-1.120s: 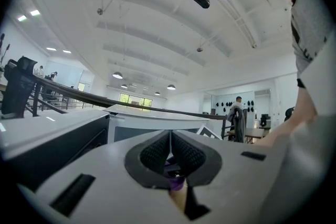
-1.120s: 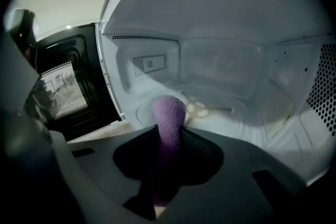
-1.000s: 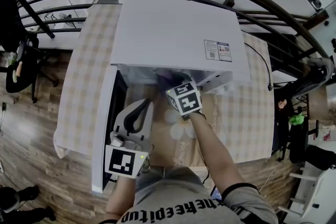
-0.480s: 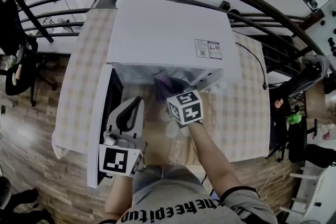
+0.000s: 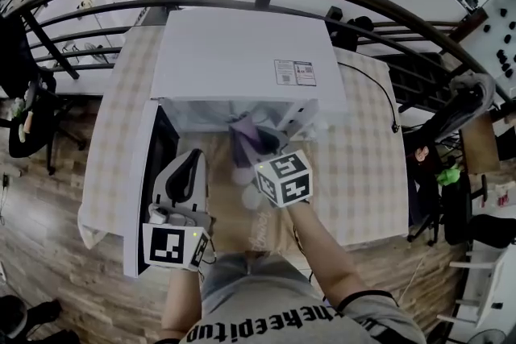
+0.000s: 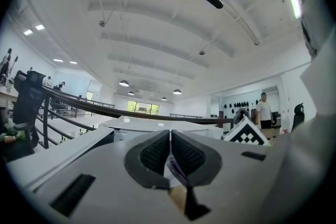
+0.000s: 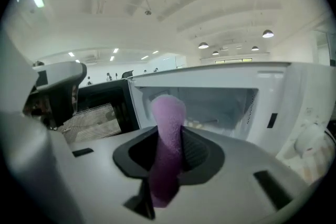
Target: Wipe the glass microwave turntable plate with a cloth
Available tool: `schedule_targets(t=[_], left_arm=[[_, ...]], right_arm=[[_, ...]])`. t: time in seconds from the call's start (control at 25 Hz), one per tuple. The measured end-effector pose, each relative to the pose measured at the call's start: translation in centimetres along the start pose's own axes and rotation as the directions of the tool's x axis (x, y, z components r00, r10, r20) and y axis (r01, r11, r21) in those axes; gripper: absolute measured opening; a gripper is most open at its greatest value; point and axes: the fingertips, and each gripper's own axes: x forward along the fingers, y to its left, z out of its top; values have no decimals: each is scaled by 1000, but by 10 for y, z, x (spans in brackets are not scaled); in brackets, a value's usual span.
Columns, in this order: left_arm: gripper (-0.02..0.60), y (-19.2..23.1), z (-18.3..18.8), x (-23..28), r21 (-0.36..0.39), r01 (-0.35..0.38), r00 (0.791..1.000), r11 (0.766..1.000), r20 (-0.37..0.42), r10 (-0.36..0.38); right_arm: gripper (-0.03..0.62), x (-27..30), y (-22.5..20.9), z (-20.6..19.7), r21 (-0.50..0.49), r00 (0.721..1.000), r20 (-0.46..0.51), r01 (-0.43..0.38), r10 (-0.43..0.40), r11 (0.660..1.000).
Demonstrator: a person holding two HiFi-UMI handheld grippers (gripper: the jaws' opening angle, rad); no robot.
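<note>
Purple cloth (image 7: 167, 113) held just outside the open microwave (image 5: 234, 60).
The right gripper (image 5: 266, 151) clamps the soft, nubbly cloth, rolled into a blunt tube whose long axis runs out along the jaws toward the smooth white cavity. Since a second ago it has drawn back from the opening toward the person. The left gripper (image 6: 170, 139), jaws pressed together, hangs beside the open door (image 5: 139, 197). The glass plate cannot be made out.

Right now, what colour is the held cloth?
Purple cloth, clearest in the right gripper view.
</note>
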Motion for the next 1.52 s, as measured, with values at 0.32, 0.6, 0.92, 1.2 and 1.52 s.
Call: schedule_targets(t=[0.32,0.6,0.92,1.2,1.52], left_arm=[[12,-18,11,-8,14,-12,1000,1000,17,12],[12,-41,22,-12,29,-5,1000,1000,30,4],[12,-61,33,-18,44,-8,999,999,42,6],[12,-81,44,-26,56,-14,998,998,57,11],[12,-101,53,-33,67,-18,997,998,79,12]], right_arm=[[103,-50,-3,18,30,996,87,10,-12,1000],[103,-90,-7,30,57,988,153,10,-18,998],[103,-130,-8,43,39,977,212,17,-25,999],[103,-168,-10,58,26,961,274,28,-34,999],[104,-205,-13,68,5,945,324,39,-39,999]])
